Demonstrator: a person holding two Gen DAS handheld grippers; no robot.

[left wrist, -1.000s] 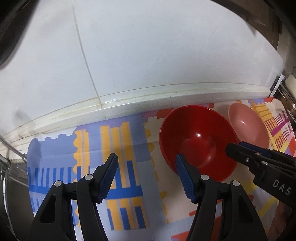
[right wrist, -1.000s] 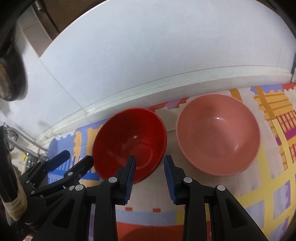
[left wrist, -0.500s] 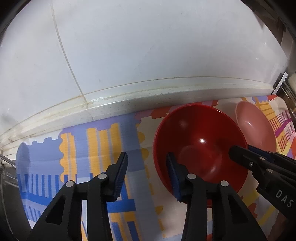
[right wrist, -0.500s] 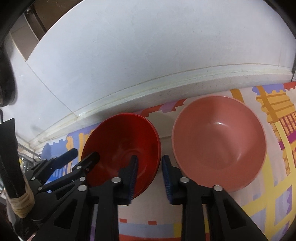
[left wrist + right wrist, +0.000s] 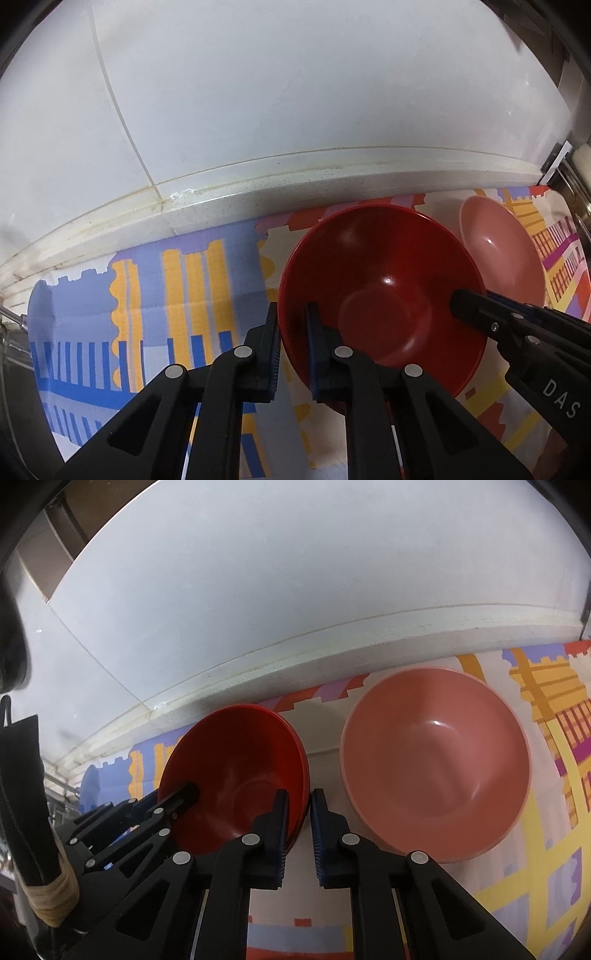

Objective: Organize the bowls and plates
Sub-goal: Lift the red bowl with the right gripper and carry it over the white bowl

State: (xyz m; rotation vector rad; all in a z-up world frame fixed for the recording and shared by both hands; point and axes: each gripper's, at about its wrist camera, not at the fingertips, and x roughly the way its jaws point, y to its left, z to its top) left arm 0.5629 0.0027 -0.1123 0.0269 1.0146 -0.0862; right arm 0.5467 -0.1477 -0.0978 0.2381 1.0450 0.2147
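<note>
Two grippers clamp opposite sides of the rim of a glossy red bowl (image 5: 384,295): left gripper (image 5: 291,354) on its left edge, right gripper (image 5: 297,834) on its right. Red rims nested beneath suggest a stack already started. One matte pink bowl (image 5: 436,760) sits just beside, not yet stacked. Both rest on a bright patterned mat (image 5: 147,295) against a white tiled wall (image 5: 295,92).

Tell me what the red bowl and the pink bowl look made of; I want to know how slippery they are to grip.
Red bowl: probably glossy plastic or melamine, given the sharp highlight and thin rim. Pink bowl: likely the same kind, satin finish, with a softer glint. Ceramic cannot be ruled out. Both look smooth.
</note>
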